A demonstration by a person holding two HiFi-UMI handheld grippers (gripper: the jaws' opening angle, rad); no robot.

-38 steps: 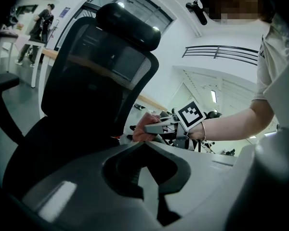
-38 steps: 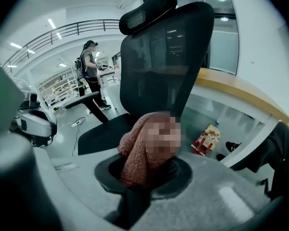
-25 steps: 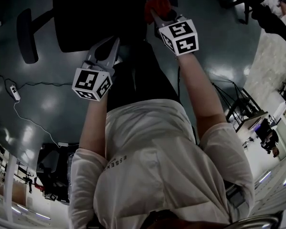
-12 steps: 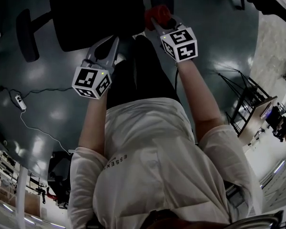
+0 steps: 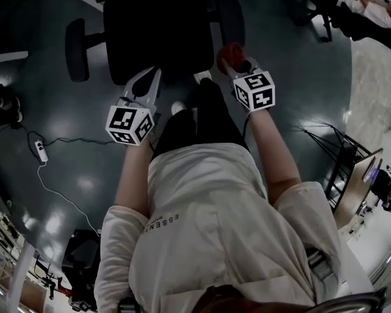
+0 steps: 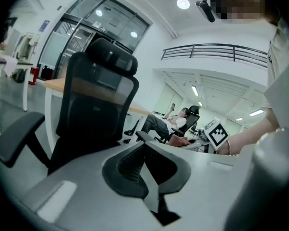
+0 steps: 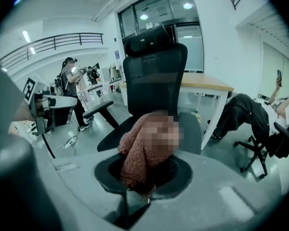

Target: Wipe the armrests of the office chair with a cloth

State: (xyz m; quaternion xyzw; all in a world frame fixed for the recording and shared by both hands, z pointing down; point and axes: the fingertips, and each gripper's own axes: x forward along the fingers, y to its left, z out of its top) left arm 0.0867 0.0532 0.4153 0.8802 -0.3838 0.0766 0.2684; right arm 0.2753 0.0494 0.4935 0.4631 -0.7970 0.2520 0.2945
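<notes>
The black office chair (image 5: 159, 28) stands in front of me, its left armrest (image 5: 77, 49) and right armrest (image 5: 231, 17) sticking out to either side. My right gripper (image 5: 233, 59) is shut on a reddish-brown cloth (image 5: 231, 52), just short of the near end of the right armrest. In the right gripper view the cloth (image 7: 137, 153) bulges up between the jaws, with the armrest pad (image 7: 191, 129) close behind it and the chair back (image 7: 154, 81) beyond. My left gripper (image 5: 150, 80) is shut on nothing, near the seat's front edge. The left gripper view shows the chair back (image 6: 98, 105) and one armrest (image 6: 14, 136).
A power strip (image 5: 41, 150) with a white cord lies on the dark floor at the left. A wooden-topped desk (image 7: 202, 84) stands behind the chair. Another office chair (image 7: 260, 129) is at the right, a metal rack (image 5: 342, 155) at my right, and a seated person (image 6: 164, 121) further off.
The head view has shifted so that more of the chair shows. The right gripper with the cloth now sits a little short of the right armrest. Neither gripper's hold has changed.
</notes>
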